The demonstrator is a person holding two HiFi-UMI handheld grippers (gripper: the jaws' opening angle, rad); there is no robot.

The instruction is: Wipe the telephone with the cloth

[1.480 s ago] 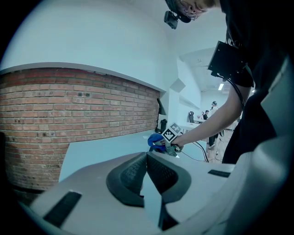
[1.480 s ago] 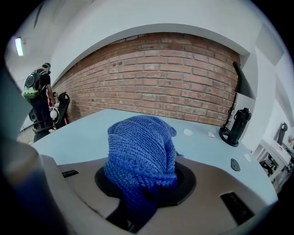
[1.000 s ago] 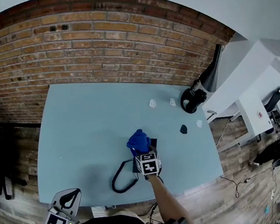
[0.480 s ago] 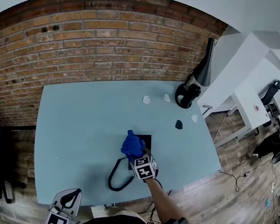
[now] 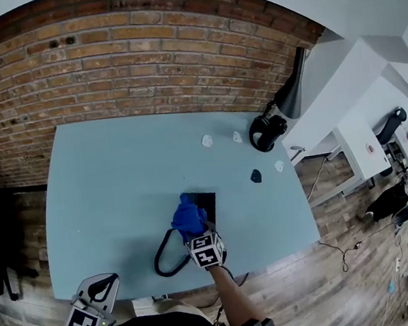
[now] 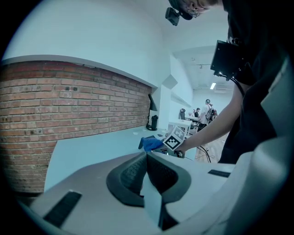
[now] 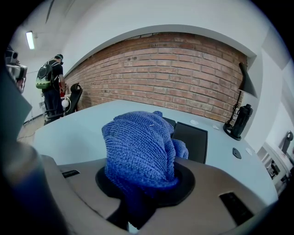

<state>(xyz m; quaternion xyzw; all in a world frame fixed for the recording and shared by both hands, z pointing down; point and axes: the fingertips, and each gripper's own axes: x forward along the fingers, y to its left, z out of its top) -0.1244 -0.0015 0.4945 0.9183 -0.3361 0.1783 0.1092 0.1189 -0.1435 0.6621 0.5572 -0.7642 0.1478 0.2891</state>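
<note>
Blue knit cloth [image 5: 188, 216] — bunched, upright — over near end of flat black telephone [image 5: 208, 198]

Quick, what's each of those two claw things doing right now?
Left gripper: closed, nothing in it.
Right gripper: closed on the blue cloth.

Table [image 5: 102, 178]: pale blue, stretching from near edge to far wall.
Brick wall [image 5: 140, 63]: running along the far side.
Lamp [image 5: 291, 92]: black, standing at the far right corner.
White bits [image 5: 206, 141]: two lying side by side, far right.
Dark puck [image 5: 256, 176]: lying near the right edge.
Person [image 7: 52, 85]: standing far left, wearing a backpack.
</note>
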